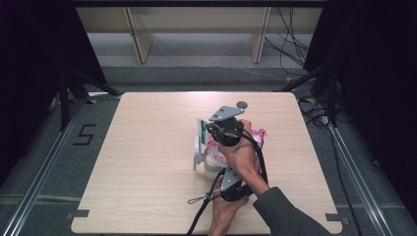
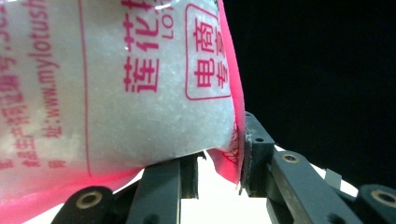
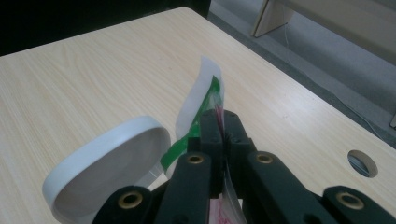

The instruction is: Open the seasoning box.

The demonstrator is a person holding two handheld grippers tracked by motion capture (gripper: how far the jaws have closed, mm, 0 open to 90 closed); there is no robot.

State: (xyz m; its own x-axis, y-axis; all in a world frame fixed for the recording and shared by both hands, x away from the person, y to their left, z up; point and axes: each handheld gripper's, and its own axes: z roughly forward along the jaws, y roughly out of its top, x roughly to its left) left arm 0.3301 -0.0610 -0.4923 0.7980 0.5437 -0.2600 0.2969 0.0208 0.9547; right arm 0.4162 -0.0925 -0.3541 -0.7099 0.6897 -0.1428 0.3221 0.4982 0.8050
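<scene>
Your two hands are coming in from the bottom of the high view, one over the other. Your left gripper [image 1: 216, 169] is sitting low and close to you, and its jaws are squeezing the bottom corner of the pink and white bag [image 2: 116, 93], which looks full of white grains. Your right gripper [image 3: 219, 128] is reaching farther out, and its jaws are pinched tight on the bag's thin top strip [image 3: 201, 100], the one with the green line. So the bag is hanging between your two grippers, over the middle of the table [image 1: 147, 162], with its long way running from near you to away from you. A white round lid [image 3: 109, 168] is standing up just beside the strip, and I cannot tell what is holding it. I think the next move is pulling or tipping the top, so the right gripper is the one nearer the opening.
</scene>
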